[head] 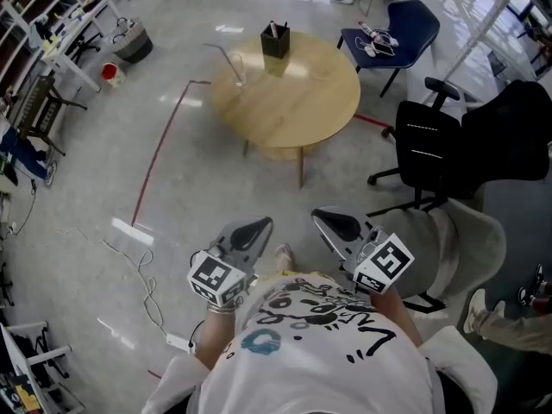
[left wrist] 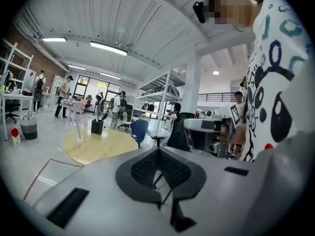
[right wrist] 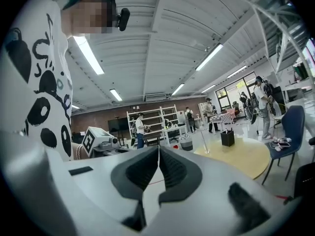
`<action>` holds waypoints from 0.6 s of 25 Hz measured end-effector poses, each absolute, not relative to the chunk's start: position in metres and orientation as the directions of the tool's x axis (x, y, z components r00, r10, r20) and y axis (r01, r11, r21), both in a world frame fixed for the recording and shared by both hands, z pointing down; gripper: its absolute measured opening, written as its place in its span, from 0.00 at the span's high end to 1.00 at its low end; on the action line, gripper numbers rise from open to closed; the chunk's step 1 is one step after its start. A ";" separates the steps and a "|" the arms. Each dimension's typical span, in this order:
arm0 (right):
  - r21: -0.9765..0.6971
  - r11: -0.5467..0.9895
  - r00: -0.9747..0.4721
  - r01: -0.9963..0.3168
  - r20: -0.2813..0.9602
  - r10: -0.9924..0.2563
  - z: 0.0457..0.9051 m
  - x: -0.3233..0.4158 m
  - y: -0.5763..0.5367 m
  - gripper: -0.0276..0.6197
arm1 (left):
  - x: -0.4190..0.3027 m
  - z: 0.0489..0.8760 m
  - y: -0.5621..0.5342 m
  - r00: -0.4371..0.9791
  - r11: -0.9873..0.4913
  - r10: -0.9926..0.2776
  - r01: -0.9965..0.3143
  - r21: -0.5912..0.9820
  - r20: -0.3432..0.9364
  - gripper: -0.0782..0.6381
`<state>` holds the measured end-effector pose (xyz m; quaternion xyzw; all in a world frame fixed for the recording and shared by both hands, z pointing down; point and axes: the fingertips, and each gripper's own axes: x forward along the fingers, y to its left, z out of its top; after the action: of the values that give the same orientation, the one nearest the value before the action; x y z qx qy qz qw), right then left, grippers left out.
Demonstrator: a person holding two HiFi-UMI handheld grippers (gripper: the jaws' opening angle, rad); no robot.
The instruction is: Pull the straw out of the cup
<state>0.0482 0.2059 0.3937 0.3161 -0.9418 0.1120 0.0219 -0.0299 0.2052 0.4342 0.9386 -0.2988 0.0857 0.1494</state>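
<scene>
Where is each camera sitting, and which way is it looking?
Head view: on the person's head, facing steeply down at the round light wooden table, white patterned shirt, left tongs and right tongs.
Left gripper view: on the left tongs, facing along their shut jaws to the table; shirt and right tongs at right.
Right gripper view: on the right tongs, facing the table; shirt and left tongs at left.
Shared: every view shows the table and its black box.

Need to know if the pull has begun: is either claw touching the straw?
Apart. Head view: left claw and right claw hang over the floor, well short of the table bearing the straw.
</scene>
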 end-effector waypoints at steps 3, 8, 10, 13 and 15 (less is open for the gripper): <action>-0.196 0.768 -0.792 -0.609 0.112 -0.600 0.395 0.041 0.191 0.91 | -0.037 0.436 0.192 0.813 -0.783 -0.527 -0.577 0.232 0.247 0.87; -0.194 0.757 -0.781 -0.624 0.116 -0.614 0.398 0.031 0.169 0.91 | -0.051 0.439 0.171 0.817 -0.786 -0.520 -0.572 0.235 0.249 0.87; -0.195 0.752 -0.776 -0.630 0.119 -0.619 0.399 0.027 0.162 0.91 | -0.056 0.442 0.164 0.819 -0.789 -0.516 -0.568 0.234 0.250 0.87; -0.199 0.746 -0.771 -0.636 0.119 -0.626 0.401 0.022 0.153 0.91 | -0.063 0.444 0.154 0.821 -0.792 -0.513 -0.565 0.232 0.250 0.87; -0.202 0.738 -0.764 -0.644 0.119 -0.634 0.402 0.021 0.148 0.91 | -0.065 0.445 0.150 0.824 -0.792 -0.510 -0.562 0.238 0.247 0.87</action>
<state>0.0205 0.1481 0.4019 0.3427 -0.9320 0.1161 0.0211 -0.0650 0.1496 0.4451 0.9428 -0.2843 0.0851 0.1518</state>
